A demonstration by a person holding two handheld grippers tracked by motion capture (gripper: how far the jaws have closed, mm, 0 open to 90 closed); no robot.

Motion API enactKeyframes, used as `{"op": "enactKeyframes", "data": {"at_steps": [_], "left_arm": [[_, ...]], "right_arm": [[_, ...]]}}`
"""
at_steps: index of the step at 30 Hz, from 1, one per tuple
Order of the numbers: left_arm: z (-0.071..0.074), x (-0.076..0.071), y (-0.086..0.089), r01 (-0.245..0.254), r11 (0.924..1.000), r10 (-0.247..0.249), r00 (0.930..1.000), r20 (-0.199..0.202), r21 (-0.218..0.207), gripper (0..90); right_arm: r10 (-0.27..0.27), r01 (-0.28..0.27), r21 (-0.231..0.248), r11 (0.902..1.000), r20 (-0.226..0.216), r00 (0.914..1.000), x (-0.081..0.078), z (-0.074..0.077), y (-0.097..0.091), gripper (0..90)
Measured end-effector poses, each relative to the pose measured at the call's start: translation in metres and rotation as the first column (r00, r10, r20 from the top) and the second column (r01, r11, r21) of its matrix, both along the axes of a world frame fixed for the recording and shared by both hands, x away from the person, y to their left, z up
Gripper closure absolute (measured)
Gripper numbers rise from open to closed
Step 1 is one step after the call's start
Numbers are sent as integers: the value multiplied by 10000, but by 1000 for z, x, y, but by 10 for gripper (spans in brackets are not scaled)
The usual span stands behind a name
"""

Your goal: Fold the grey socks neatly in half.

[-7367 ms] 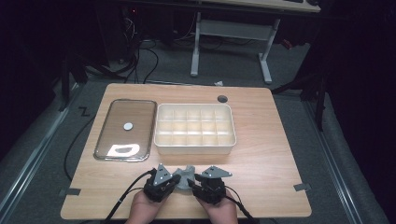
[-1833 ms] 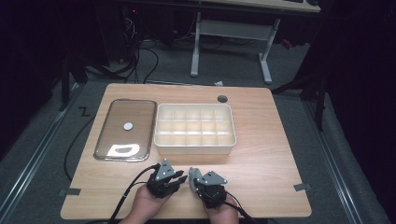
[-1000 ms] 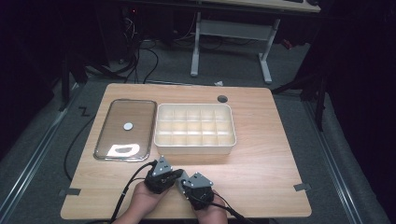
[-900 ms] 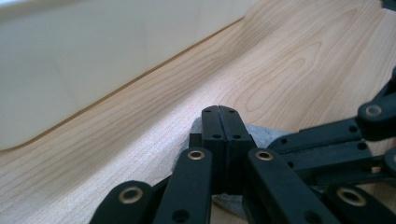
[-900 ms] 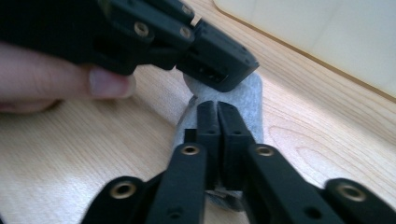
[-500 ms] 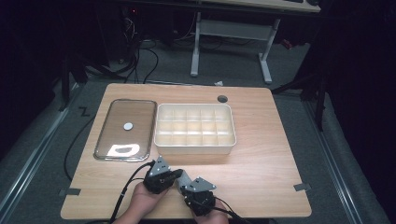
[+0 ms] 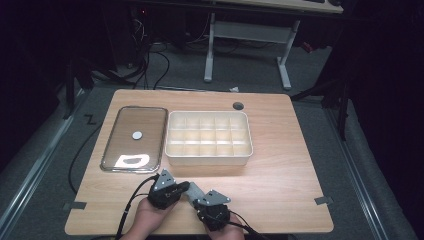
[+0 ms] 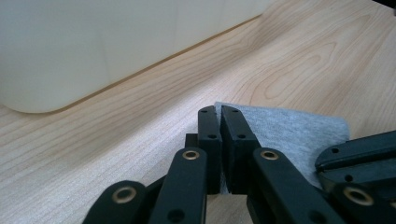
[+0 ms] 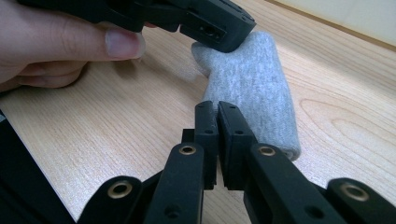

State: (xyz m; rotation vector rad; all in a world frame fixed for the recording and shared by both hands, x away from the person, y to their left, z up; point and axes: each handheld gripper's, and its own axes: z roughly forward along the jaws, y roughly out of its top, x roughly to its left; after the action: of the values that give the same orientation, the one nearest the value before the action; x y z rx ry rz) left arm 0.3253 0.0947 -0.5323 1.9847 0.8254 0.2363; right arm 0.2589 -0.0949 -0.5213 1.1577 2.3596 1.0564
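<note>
High view. The 2 grippers sit close together at the near edge of the table [image 7: 280, 200], left gripper [image 7: 184, 188] angled toward the right gripper [image 7: 199, 201]. A small grey cloth [image 7: 194, 190] lies between their tips. Behind them stand a white box [image 7: 208, 156] of 15 compartments and, to its left, a clear lid [image 7: 134, 133]; both are well apart from the cloth.

Left gripper view. The left gripper [image 8: 219, 116] has its jaws closed, apparently pinching 1 edge of the cloth [image 8: 289, 133], which lies flat on the wood and extends away to the picture's right. The other gripper's jaws enter at lower right, over the cloth's far part. The box wall [image 8: 93, 46] rises beyond.

Right gripper view. The right gripper [image 9: 215, 112] is likewise closed at the near end of the cloth [image 9: 254, 88]; whether fabric lies between the pads is unclear. The cloth's long axis runs straight away from these jaws to the left gripper [image 9: 219, 32], which grips its far end. Each hand thus has 1 end; any folding or lifting would turn on that axis.
</note>
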Motion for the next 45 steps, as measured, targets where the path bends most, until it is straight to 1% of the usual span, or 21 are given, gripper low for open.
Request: {"op": "enactKeyframes", "data": {"at_steps": [3,4,6,7,9,11,13,15,18,23,25,27,31,34,35,37,39,41,42,43,45], "left_arm": [[0,1,0,25,10000,-25,10000,-1,-9,874],[0,0,-1,9,10000,-9,10000,64,24,873],[0,-1,-1,-45,9999,43,9997,231,119,870],[0,-2,-1,-72,9999,68,9995,294,145,865],[0,-1,-1,-98,9998,95,9997,229,143,850],[0,-1,-2,-60,9997,57,9999,145,216,849],[0,-1,-3,-45,9993,38,9998,190,362,849],[0,-1,-4,-69,9990,60,9998,201,453,843],[0,0,-4,-89,9990,82,9999,148,431,824],[0,-1,-3,-58,9994,55,9999,105,344,802],[0,-1,-3,-22,9994,18,9999,119,340,795],[0,-2,-3,10,9994,-15,9999,126,342,792],[0,-1,-3,-6,9996,2,9999,113,283,784],[0,-1,-3,3,9996,-7,9999,137,291,780],[0,-1,-3,-7,9995,2,9999,154,302,778],[0,-1,-4,22,9995,-28,9998,178,312,772],[0,-2,-4,17,9995,-24,9998,216,324,767],[0,-2,-4,3,9994,-11,9997,224,349,765],[0,-2,-5,-8,9993,-1,9997,246,364,763],[0,-2,-5,-16,9994,6,9996,270,360,759],[0,-2,-6,-25,9996,14,9993,362,296,756]], "right_arm": [[67,-68,-46,10000,-69,10000,1,1,0,875],[104,-105,-89,9999,-127,9999,2,2,1,863],[156,-164,-206,9997,-418,9990,4,7,3,820],[187,-196,-221,9996,-379,9991,4,11,4,812],[220,-222,-110,9997,-183,9996,2,18,5,796],[154,-152,75,9999,-216,9996,3,25,3,770],[42,-39,123,9999,-210,9998,4,29,1,729],[-73,77,151,9999,-305,9995,7,33,-2,693],[-147,143,-79,9999,-521,9985,13,37,-5,658],[-247,221,-304,9993,-897,9957,23,40,-10,609],[-272,247,-293,9993,-888,9957,26,42,-13,589],[-235,214,-217,9995,-1014,9946,29,43,-15,581],[-142,110,-306,9995,-1082,9940,36,44,-15,585],[-83,72,-138,9999,-795,9968,38,51,-15,594],[-110,104,-101,9999,-568,9983,38,55,-16,604],[-241,243,69,9997,-255,9994,40,62,-20,616],[-510,512,102,9986,-148,9986,49,64,-25,652],[-629,634,103,9979,-463,9969,61,58,-28,713],[-716,711,-88,9974,-694,9950,65,51,-28,741],[-711,695,-207,9974,-955,9929,67,44,-28,763],[-630,600,-313,9977,-1061,9924,63,33,-29,776]]}}
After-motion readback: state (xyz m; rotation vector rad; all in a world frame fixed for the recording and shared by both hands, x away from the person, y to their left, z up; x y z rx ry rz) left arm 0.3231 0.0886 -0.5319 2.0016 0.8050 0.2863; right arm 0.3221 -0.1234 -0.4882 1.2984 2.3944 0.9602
